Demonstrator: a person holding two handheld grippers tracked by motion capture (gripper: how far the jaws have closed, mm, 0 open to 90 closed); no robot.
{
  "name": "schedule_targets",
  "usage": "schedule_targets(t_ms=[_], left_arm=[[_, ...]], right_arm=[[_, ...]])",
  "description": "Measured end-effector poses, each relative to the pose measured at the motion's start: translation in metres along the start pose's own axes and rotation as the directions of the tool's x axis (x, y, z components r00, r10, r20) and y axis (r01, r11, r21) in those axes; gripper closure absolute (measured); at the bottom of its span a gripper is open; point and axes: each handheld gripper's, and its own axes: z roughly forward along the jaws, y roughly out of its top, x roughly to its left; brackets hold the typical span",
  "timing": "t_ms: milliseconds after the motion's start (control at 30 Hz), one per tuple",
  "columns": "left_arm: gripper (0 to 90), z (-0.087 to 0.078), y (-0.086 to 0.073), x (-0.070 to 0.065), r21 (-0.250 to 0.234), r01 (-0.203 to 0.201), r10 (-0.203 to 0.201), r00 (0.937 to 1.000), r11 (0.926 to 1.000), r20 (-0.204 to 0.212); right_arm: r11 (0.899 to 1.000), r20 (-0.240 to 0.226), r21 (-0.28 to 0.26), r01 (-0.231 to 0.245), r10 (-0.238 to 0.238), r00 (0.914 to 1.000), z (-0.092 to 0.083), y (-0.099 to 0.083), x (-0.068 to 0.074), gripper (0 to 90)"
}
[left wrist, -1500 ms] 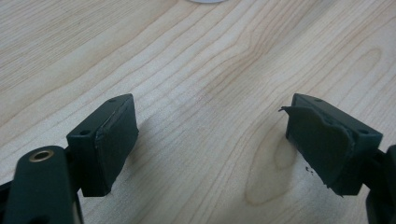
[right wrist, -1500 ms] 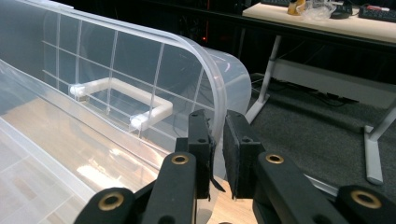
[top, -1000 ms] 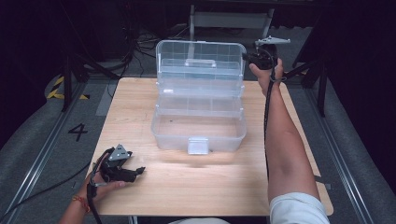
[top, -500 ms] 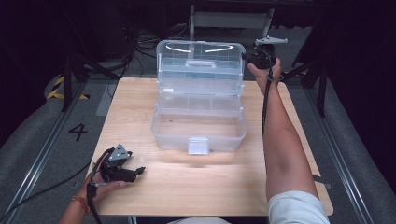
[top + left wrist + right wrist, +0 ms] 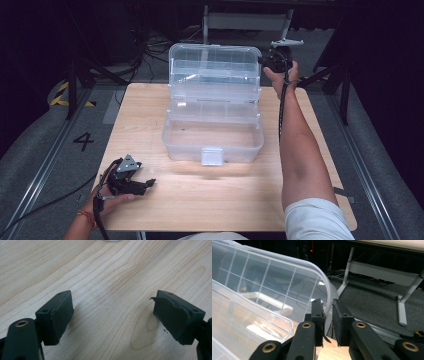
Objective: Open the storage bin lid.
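A clear plastic toolbox (image 5: pixel 212 137) stands open in the middle of the wooden table (image 5: pixel 225 200), its stepped trays fanned out toward the back. Its lid (image 5: pixel 215 62) stands upright at the far side. My right gripper (image 5: pixel 268 59) is at the lid's top right corner. In the right gripper view the jaws are shut on the lid's rim (image 5: pixel 325 293), and my right gripper (image 5: pixel 327 313) pinches it. My left gripper (image 5: pixel 146 183) rests low at the table's front left, open. In the left gripper view my left gripper (image 5: pixel 112 317) has only bare wood between its pads.
A white latch (image 5: pixel 212 156) hangs at the toolbox's front wall. Behind the table a grey floor with cables and a white desk leg (image 5: pixel 403 307). The right forearm (image 5: pixel 300 145) stretches along the box's right side.
The right hand has shifted slightly left with the lid's corner. The left gripper has stayed in place.
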Motion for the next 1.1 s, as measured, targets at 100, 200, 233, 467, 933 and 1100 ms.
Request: schedule_targets(t_ms=[100,200,233,467,933,1100], left_arm=[[17.0,0.000,0.000,0.000,0.000,0.000,0.000,1.0000,1.0000,0.000],[17.0,0.000,0.000,0.000,0.000,0.003,-0.003,1.0000,1.0000,0.001],[17.0,0.000,0.000,0.000,0.000,0.000,0.000,1.0000,1.0000,0.000],[17.0,0.000,0.000,0.000,0.000,0.001,-0.001,1.0000,1.0000,-0.002],[16.9,0.000,-0.001,-0.002,-0.003,0.004,-0.004,1.0000,1.0000,-0.001],[16.8,0.000,0.000,-0.001,0.000,-0.002,0.002,0.9999,1.0000,0.011]], right_arm=[[1.000,0.022,0.009,0.003,-0.003,0.9998,0.005,-0.001,0.002,80.5],[1.000,0.037,0.015,0.004,-0.004,0.9993,0.009,-0.003,0.002,80.9],[1.000,0.037,0.015,-0.001,0.000,0.9993,0.010,-0.004,0.002,81.2],[1.000,0.059,0.027,-0.002,0.001,0.9983,0.015,-0.008,0.003,89.0],[0.999,0.057,0.028,0.030,-0.032,0.9979,0.003,-0.006,0.012,86.7],[1.000,0.039,0.010,0.026,-0.026,0.9989,-0.011,-0.007,0.015,80.7]])
